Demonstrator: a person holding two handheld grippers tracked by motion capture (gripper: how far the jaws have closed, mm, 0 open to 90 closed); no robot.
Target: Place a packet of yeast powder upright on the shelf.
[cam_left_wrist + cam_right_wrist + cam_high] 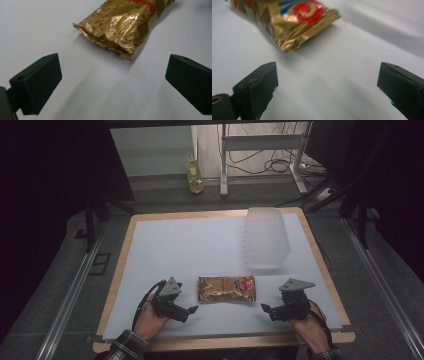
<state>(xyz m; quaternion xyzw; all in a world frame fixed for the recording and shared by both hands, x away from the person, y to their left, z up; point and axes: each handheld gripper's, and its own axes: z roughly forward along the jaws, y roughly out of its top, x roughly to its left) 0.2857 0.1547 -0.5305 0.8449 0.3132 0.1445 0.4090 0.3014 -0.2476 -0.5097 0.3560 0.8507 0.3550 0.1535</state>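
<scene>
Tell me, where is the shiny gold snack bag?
In the high view, the gold snack bag lies flat on the table's near side, between the left gripper and right gripper.

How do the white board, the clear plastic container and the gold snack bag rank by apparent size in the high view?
1. White board, largest by far.
2. Clear plastic container.
3. Gold snack bag, smallest, though it lies nearer the camera.

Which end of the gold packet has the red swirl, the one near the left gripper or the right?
The end facing the right gripper. The gold packet shows a red swirl there; its other end, toward the left gripper, is plain crinkled gold.
</scene>
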